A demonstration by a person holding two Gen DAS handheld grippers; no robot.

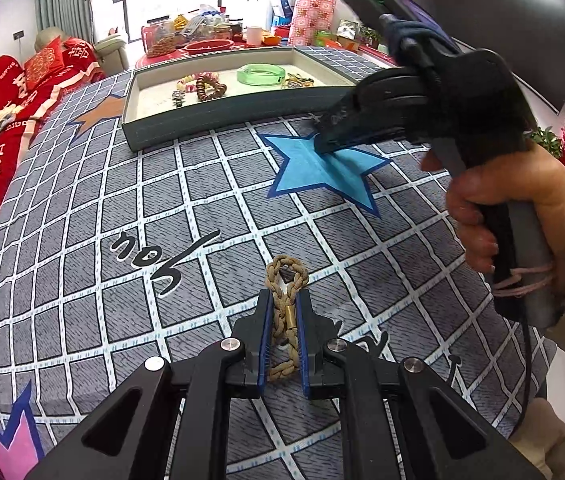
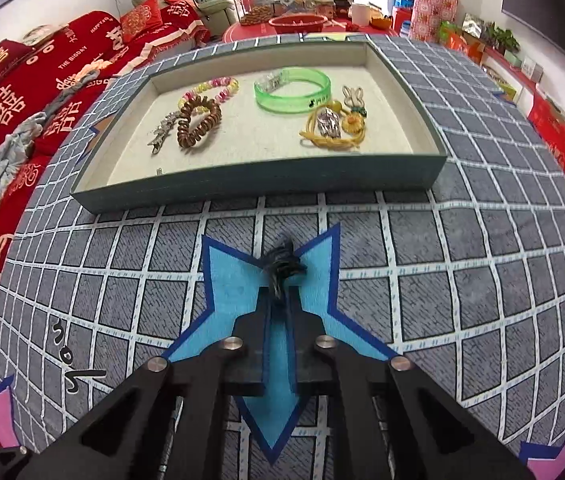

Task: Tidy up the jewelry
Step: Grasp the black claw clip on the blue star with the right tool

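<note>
jewelry's mostly sitting in the tray (image 2: 266, 178), a shallow grey-green box with a pale lining at the far side of the desk (image 2: 462, 264), which has a grey grid cloth with stars on it. inside, on the left, there's a brown beaded bracelet (image 2: 198, 124) with a pastel bead bracelet (image 2: 212, 90) just behind it and a silver clip (image 2: 162, 130) beside it. right half has a green bangle (image 2: 292, 90), plus a little pile of yellow cord and charms (image 2: 334, 126) close to it.

two pieces are out on the cloth. left tool (image 1: 282, 322) has its blue-padded fingers (image 1: 265, 332) pinched in narrow on a tan braided bracelet (image 1: 284, 308), the loop end poking out past the tips, and a small brass bead on it sits between the pads. it's well short of the tray, near some black lettering on the cloth.

right tool (image 2: 280, 294) is squeezed fully together on a dark fuzzy hair tie (image 2: 282, 266), right on top of the blue star (image 2: 234, 280) just in front of the tray. from the left camera you can see that tool's tip (image 1: 324, 146) down on the star and a hand (image 1: 494, 216) wrapped round its handle.

red sofa (image 2: 42, 92) runs along the left.
</note>
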